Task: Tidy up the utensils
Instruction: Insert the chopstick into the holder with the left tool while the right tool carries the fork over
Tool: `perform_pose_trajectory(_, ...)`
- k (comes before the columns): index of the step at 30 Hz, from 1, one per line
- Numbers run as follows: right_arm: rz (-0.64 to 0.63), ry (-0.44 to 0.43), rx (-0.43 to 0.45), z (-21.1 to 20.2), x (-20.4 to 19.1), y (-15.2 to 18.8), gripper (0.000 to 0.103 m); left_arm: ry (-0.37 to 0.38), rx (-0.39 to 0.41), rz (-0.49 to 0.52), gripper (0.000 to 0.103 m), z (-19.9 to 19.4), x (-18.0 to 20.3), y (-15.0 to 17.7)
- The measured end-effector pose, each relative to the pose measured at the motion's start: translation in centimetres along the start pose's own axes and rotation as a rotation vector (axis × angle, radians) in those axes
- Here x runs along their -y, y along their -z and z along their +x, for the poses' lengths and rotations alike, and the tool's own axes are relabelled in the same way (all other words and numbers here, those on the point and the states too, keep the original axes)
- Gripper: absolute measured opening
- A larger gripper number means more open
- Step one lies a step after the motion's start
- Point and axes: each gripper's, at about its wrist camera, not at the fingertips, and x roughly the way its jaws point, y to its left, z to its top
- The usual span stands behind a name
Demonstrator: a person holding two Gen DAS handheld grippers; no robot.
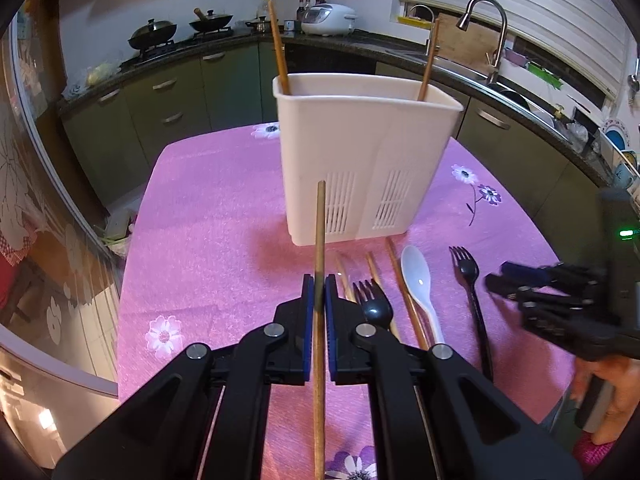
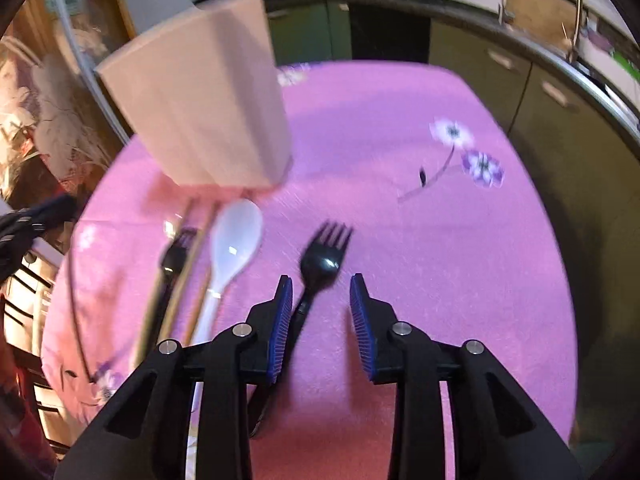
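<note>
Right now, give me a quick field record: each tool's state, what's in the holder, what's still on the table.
left tool: shut on a chopstick, lifted in front of the holder
right tool: open, black fork handle between the jaws, not gripped
holder: white, upright on the pink cloth, two chopsticks standing inside
on table: white spoon, two black forks, three chopsticks

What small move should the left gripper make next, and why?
Probably carry it forward and up over the white holder. The left gripper is shut on a wooden chopstick, and two chopsticks already stand inside that holder.
</note>
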Motion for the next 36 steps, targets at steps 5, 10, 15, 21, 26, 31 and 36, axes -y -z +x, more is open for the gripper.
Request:
perform_pose_trajectory(5,-0.005,0.036,-0.02,2.5,-0.3,-0.5,0.045,0.006,-0.001,0.005,0.005,0.1,0.2,0.1)
perform_pose_trajectory(10,-0.017,0.085,-0.021,3.6,-0.8,-0.7,0.031,0.005,-0.004,0.005,0.005,0.2,0.1,0.2)
perform_pose_trajectory(15,0.004,0.048,0.005,2.9,-0.2,-0.7,0.028,0.011,-0.001,0.0,0.005,0.3,-0.2,0.2)
perform_pose_trajectory(21,0.029,-0.034,0.093,-1.0,0.3,-1.2,0.028,0.025,0.017,-0.001,0.005,-0.5,-0.4,-0.2)
perform_pose_trajectory(26,0.013,-0.065,0.176,-4.8,-0.4,-1.7,0.028,0.034,0.049,0.006,0.005,-2.1,-0.2,-1.0)
perform_pose_trajectory(31,-0.007,-0.087,0.237,-7.9,-1.0,-1.8,0.028,0.044,0.083,0.018,0.005,-3.9,0.3,-1.7)
perform_pose_trajectory(36,-0.019,-0.094,0.289,-10.3,-1.6,-2.1,0.028,0.065,0.12,0.033,0.005,-6.0,0.4,-3.1)
